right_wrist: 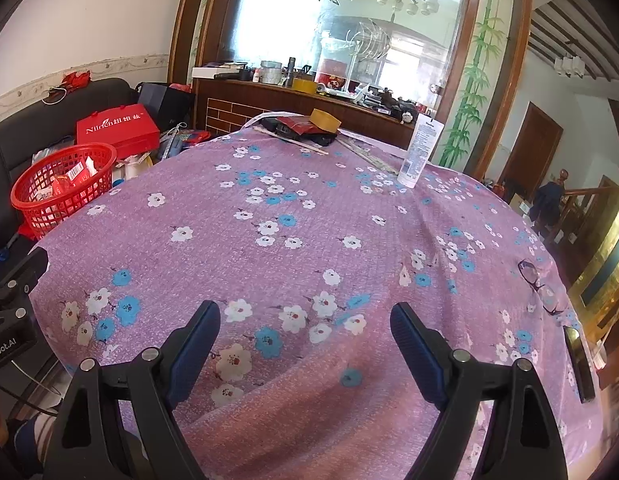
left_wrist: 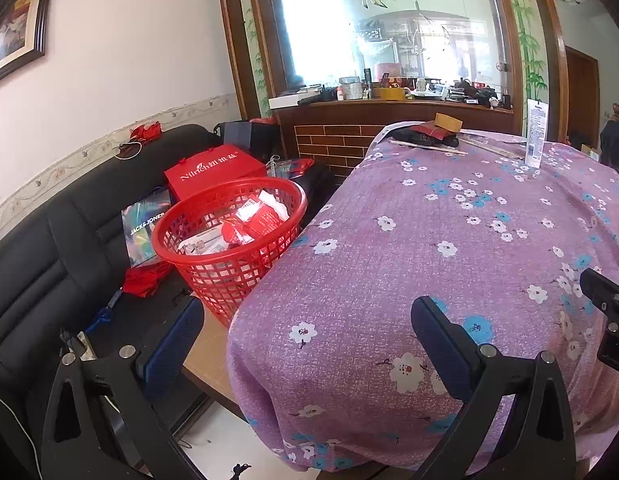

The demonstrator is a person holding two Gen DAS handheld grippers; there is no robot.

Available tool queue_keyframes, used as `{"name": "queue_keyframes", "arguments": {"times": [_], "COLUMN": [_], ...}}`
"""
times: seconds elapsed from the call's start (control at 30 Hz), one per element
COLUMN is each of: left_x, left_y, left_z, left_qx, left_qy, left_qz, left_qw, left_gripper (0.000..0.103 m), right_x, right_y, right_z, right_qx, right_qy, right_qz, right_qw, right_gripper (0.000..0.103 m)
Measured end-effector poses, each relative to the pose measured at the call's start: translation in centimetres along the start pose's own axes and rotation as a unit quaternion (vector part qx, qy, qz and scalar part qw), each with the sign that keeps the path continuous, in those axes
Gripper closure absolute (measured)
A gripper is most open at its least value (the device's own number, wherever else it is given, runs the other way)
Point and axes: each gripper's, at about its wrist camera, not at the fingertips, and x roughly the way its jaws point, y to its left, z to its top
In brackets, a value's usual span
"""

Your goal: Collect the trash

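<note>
A red mesh basket (left_wrist: pixel 229 236) holding several wrappers and packets stands on a low wooden stand beside the table's left edge; it also shows in the right wrist view (right_wrist: pixel 63 188). My left gripper (left_wrist: pixel 305 320) is open and empty, low at the table's near left corner, right of and below the basket. My right gripper (right_wrist: pixel 305 320) is open and empty above the near part of the purple flowered tablecloth (right_wrist: pixel 309 216). At the table's far end lie a dark pile with a tape roll (right_wrist: pixel 325 120), sticks (right_wrist: pixel 293 142) and a white tube (right_wrist: pixel 421 148).
A black sofa (left_wrist: pixel 41 260) on the left carries a red gift box (left_wrist: pixel 213 172) and bags. Glasses (right_wrist: pixel 537 284) and a dark phone (right_wrist: pixel 579 360) lie at the table's right edge. A wooden counter (right_wrist: pixel 309 100) with clutter stands behind the table.
</note>
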Motion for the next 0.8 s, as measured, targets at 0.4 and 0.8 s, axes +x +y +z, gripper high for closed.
{"name": "queue_keyframes", "arguments": {"times": [0.4, 0.8], "left_x": [0.23, 0.22], "left_y": [0.04, -0.12], "left_z": [-0.13, -0.29], "left_qx": [0.001, 0.002], "left_qy": [0.001, 0.003], "left_qz": [-0.001, 0.002], "left_qw": [1.0000, 1.0000], "left_gripper": [0.000, 0.000], "right_x": [0.17, 0.43], "right_y": [0.09, 0.07], "right_z": [-0.03, -0.41], "right_qx": [-0.001, -0.001], "right_qy": [0.001, 0.002], "right_qz": [-0.001, -0.002], "right_qw": [1.000, 1.000], "right_gripper": [0.013, 0.012]}}
